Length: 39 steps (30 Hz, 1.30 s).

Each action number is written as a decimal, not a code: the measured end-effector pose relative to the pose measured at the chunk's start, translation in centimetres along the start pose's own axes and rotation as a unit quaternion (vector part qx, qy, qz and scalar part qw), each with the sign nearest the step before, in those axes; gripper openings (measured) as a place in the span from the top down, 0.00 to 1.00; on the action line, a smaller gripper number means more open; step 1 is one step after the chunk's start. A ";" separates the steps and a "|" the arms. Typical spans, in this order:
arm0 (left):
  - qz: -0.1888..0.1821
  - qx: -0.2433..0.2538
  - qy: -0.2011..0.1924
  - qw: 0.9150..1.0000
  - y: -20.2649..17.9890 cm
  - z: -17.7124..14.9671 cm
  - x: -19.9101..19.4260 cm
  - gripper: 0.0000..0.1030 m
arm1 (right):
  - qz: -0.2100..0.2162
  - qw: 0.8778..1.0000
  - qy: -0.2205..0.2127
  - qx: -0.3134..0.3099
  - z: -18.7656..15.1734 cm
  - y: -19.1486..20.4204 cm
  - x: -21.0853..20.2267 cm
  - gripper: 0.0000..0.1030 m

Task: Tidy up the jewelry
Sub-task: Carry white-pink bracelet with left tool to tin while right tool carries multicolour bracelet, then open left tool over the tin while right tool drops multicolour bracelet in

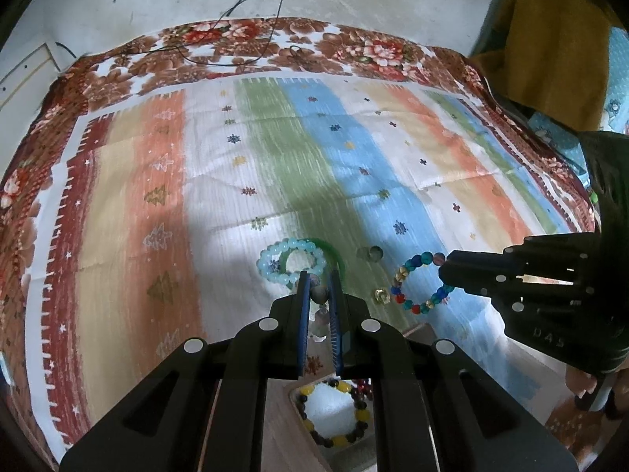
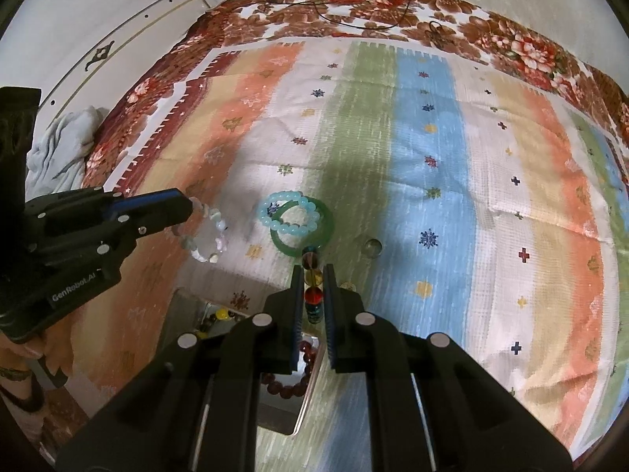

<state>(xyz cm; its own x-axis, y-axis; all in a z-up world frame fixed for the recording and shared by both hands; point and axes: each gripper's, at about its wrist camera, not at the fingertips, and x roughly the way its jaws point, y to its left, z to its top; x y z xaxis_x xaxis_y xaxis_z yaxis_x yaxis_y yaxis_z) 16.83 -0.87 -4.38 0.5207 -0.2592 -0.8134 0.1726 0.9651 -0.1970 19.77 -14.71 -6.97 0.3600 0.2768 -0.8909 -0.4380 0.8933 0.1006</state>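
Both jaws are clamped on bracelets, left gripper point(image 1: 319, 295) on pale beads point(image 2: 208, 236), right gripper point(image 2: 313, 287) on coloured beads point(image 1: 420, 285), and I judge the tray point(image 1: 283, 413) lies below and behind them.

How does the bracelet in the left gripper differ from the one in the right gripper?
The left gripper holds a pale bracelet of whitish, translucent beads; the right gripper holds a multicolour bracelet of blue, red and yellow beads. The pale beads look irregular, the multicolour ones round. Both are beaded loops, each pinched between shut fingers and hanging.
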 end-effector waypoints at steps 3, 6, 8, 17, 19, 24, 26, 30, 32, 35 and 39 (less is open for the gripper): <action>-0.001 0.001 -0.002 1.000 -0.3 -0.8 -0.8 0.91 | 0.001 1.000 -0.003 -0.005 -0.5 0.6 -0.6 0.90; -0.001 0.000 -0.003 1.000 -0.4 -1.5 -1.5 0.91 | 0.001 1.000 -0.005 -0.011 -0.9 1.1 -1.1 0.90; -0.001 0.000 -0.003 1.000 -0.5 -2.0 -1.9 0.91 | 0.001 1.000 -0.005 -0.012 -1.3 1.5 -1.4 0.90; -0.010 -0.008 -0.003 1.000 -1.0 -3.7 -2.9 0.91 | 0.009 1.000 -0.007 -0.018 -3.2 2.8 -2.0 0.90; -0.013 -0.007 -0.003 1.000 -1.2 -4.2 -3.1 0.91 | 0.012 1.000 -0.007 -0.018 -3.6 3.0 -2.1 0.90; -0.019 -0.012 -0.001 1.000 -1.3 -5.3 -2.8 0.91 | 0.021 1.000 -0.005 -0.010 -4.3 2.9 -1.8 0.90; -0.023 -0.017 0.003 1.000 -1.3 -5.7 -2.5 0.91 | 0.023 1.000 -0.005 -0.006 -4.5 2.9 -1.8 0.90; -0.027 -0.017 0.006 0.999 -1.5 -6.1 -2.2 0.91 | 0.022 1.000 -0.002 -0.003 -4.8 2.7 -1.6 0.90; -0.031 -0.015 0.008 0.999 -1.7 -6.2 -2.0 0.91 | 0.021 1.000 0.001 -0.002 -4.9 2.6 -1.4 0.90; -0.034 -0.016 0.012 0.999 -1.7 -6.3 -1.7 0.91 | 0.023 1.000 0.002 0.001 -5.1 2.4 -1.3 0.88; -0.041 -0.025 0.016 0.999 -1.3 -6.3 -1.3 0.74 | 0.016 1.000 0.002 0.011 -5.1 1.7 -1.3 0.59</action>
<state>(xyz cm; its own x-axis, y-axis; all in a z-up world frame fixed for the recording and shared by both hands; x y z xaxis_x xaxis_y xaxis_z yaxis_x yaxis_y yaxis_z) 10.61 -1.50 -6.51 0.4785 -0.3373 -0.8107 0.1711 0.9414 -0.2907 14.32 -15.33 -7.93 0.3419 0.3040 -0.8892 -0.4307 0.8917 0.1392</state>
